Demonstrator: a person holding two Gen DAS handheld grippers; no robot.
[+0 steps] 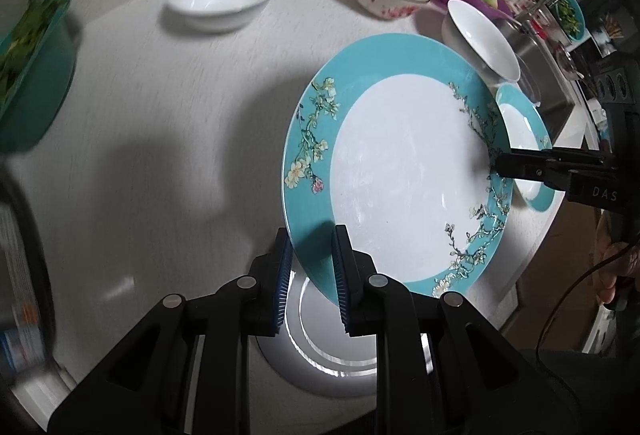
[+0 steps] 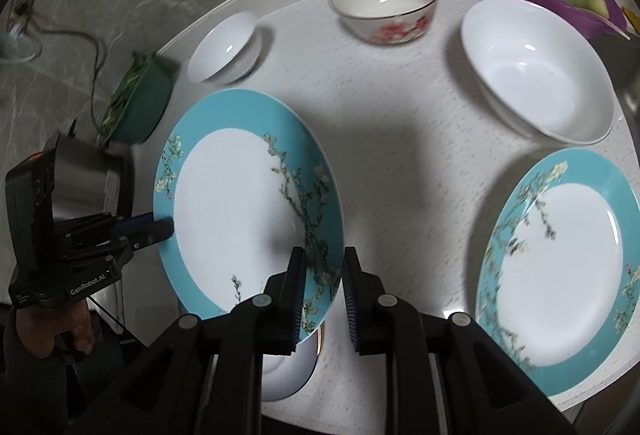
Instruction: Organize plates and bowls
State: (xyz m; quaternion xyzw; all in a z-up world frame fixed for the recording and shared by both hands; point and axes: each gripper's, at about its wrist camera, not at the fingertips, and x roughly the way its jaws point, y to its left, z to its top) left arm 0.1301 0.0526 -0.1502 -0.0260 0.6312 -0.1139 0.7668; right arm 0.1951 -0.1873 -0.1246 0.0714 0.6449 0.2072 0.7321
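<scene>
White plate (image 1: 320, 351) mostly hidden under lifted teal plate (image 1: 400, 163); green container (image 1: 28, 75) motion-blurred, cut off at left edge.

Large teal-rimmed plate (image 2: 240, 203), white centre, blossom-branch print, tilted, lifted above counter. Second matching plate (image 2: 560, 275) flat near counter edge. White bowl (image 2: 540, 71) upright behind it; floral gold-rimmed bowl (image 2: 386, 5) upright farther back; small white bowl (image 2: 224, 47) upright. White dish (image 1: 332, 347) under lifted plate.
</scene>
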